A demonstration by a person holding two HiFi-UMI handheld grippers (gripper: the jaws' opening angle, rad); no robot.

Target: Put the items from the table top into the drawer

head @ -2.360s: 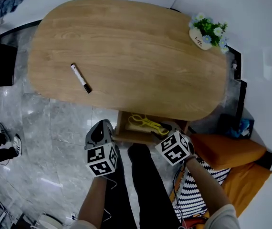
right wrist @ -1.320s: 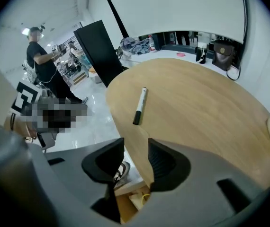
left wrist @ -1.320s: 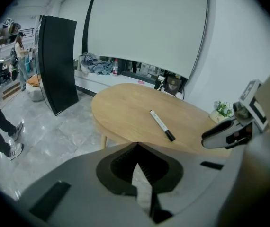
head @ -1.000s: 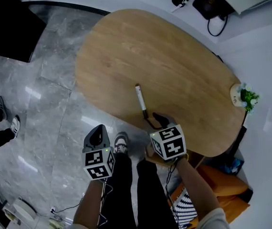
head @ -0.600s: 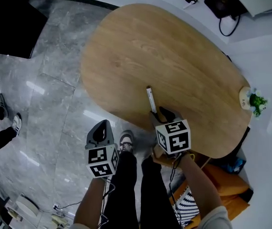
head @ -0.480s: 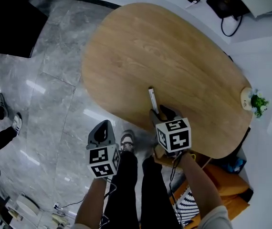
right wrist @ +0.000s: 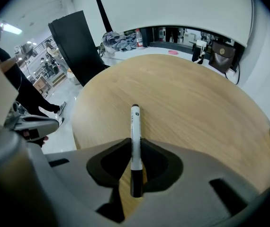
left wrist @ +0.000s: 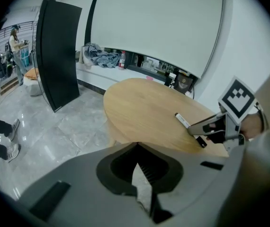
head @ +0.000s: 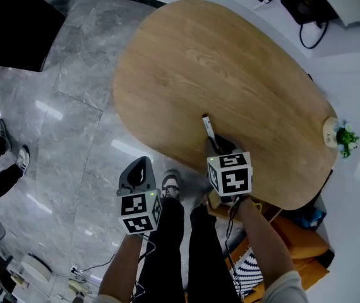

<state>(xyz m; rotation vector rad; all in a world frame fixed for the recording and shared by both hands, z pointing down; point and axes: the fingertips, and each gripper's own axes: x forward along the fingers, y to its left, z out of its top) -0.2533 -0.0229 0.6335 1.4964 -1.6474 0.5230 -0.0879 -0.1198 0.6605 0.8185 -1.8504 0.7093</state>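
A white marker with a black cap (head: 209, 128) lies on the oval wooden table (head: 230, 62) near its front edge. My right gripper (head: 218, 146) points steeply down over the marker's cap end. In the right gripper view its jaws are closing, and the marker (right wrist: 135, 136) sits between the fingertips with both sides touching it. My left gripper (head: 137, 169) hangs over the floor, left of the table, shut and holding nothing. From the left gripper view the marker (left wrist: 184, 120) and the right gripper (left wrist: 206, 129) show on the table edge.
A small potted plant (head: 343, 136) stands at the table's right end. A dark bag and cable (head: 303, 2) sit past the far edge. A black panel (head: 9, 30) stands at the upper left. Orange cushions (head: 297, 235) lie at the lower right. A person's shoes (head: 6, 145) show on the floor.
My right gripper came down over the marker's cap end and its jaws narrowed around it. The left gripper stayed over the floor, shut.
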